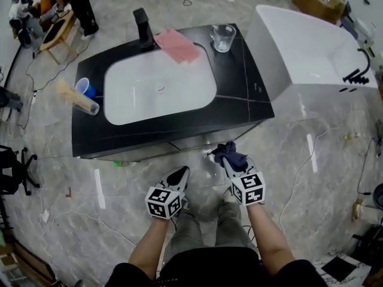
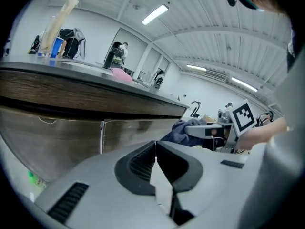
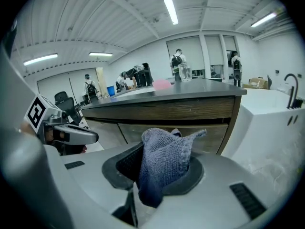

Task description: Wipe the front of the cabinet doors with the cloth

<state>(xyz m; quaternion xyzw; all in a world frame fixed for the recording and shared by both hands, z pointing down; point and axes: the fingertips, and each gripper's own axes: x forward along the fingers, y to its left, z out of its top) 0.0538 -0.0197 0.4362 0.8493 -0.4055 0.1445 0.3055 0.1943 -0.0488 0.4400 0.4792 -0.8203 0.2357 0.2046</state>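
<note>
A dark blue cloth (image 1: 230,155) is bunched in my right gripper (image 1: 230,163), whose jaws are shut on it; it fills the jaws in the right gripper view as a grey-blue knit cloth (image 3: 164,163). The cloth sits close to the cabinet doors (image 3: 190,132) under the black countertop (image 1: 251,94), and contact cannot be told. My left gripper (image 1: 179,178) hangs lower left of it, jaws shut with nothing between them (image 2: 155,152). The left gripper view shows the door fronts (image 2: 62,137) and the right gripper with the cloth (image 2: 178,131).
On the counter are a white basin (image 1: 158,88), a black tap (image 1: 142,27), a pink cloth (image 1: 178,45), a glass (image 1: 222,37) and a blue cup (image 1: 84,87). A white bathtub (image 1: 311,52) stands right. Cables lie on the floor.
</note>
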